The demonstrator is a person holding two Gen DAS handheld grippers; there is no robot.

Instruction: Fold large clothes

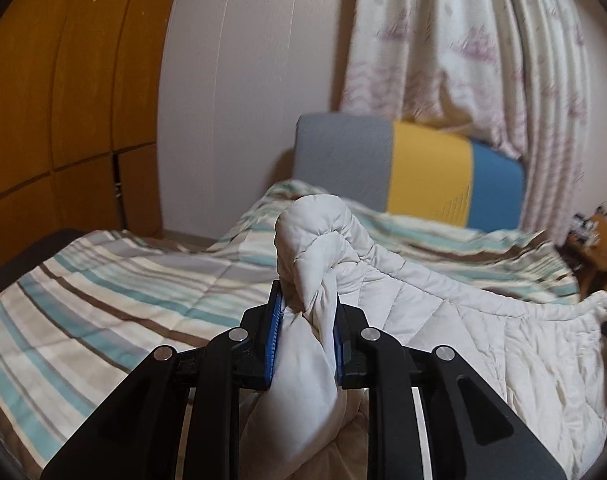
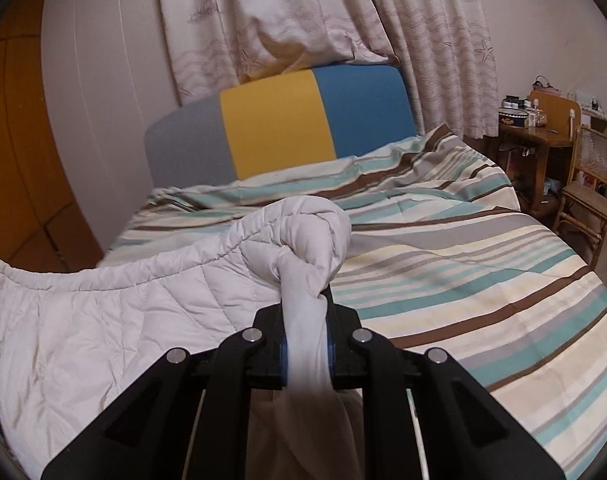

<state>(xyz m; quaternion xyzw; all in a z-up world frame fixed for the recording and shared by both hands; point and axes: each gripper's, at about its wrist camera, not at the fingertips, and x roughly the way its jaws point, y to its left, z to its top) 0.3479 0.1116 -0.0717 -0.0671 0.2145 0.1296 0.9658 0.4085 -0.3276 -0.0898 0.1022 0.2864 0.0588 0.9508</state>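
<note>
— Any writing ahead of my jaws?

— None I can read. The curtain [image 2: 287, 20] far beyond my right jaws bears printed ships and starfish, pictures only, no letters.

— The tin [image 2: 513, 117] on the desk [image 2: 543, 136], off to the right of my right jaws?

— It has a dark band with some gold marks, too small to make out. The bottles beside it are a blur.

— The headboard [image 1: 407, 168] past my left jaws?

— Plain blocks of grey, yellow and blue, no label. The striped cover [image 1: 115, 280] and the white quilt [image 1: 463, 320] pinched in both my jaws show no tag or brand either.
</note>
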